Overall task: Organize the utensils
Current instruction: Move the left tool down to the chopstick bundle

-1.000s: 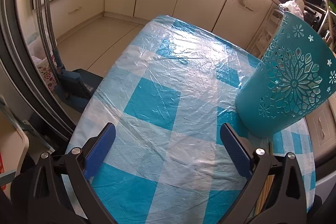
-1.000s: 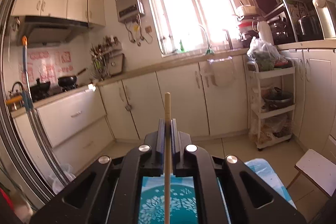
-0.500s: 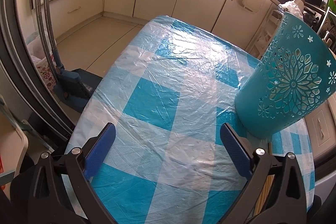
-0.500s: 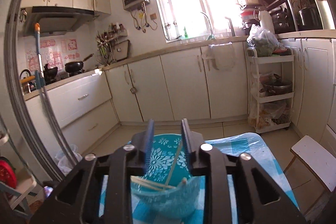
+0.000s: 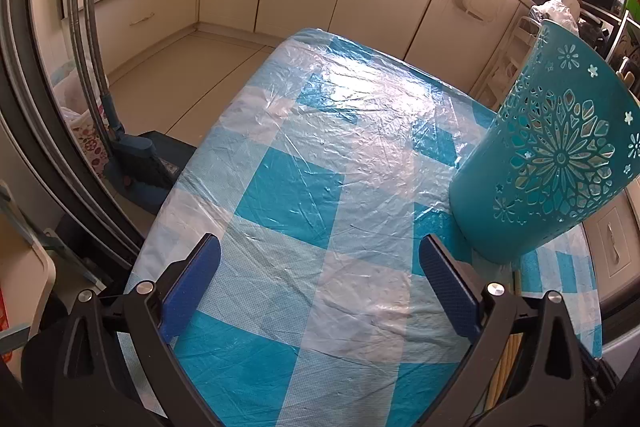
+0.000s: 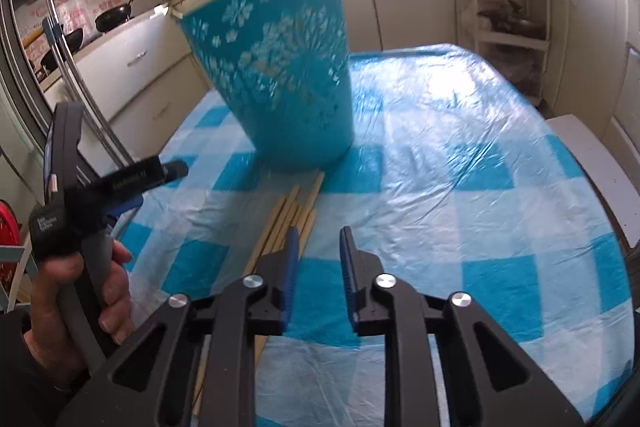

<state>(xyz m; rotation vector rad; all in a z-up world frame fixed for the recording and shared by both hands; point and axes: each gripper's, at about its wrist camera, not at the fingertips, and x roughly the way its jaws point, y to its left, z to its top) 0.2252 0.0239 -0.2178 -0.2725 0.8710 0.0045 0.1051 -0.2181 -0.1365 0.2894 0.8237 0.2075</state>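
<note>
The right gripper point(image 6: 318, 239) has its jaws a little apart with nothing between them, having just been closing; they hang over the desk point(image 6: 460, 155) beside a bundle of wooden chopsticks point(image 6: 292, 215) lying flat (their far ends reach the base of the teal holder point(image 6: 280, 83)). The left gripper point(image 5: 318, 259), held in a hand point(image 6: 76, 299), stands wide open and empty over the checked cover, the holder just to its right

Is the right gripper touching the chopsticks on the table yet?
Cannot tell. In the right wrist view the right gripper is empty, its left finger overlapping the chopsticks.
</note>
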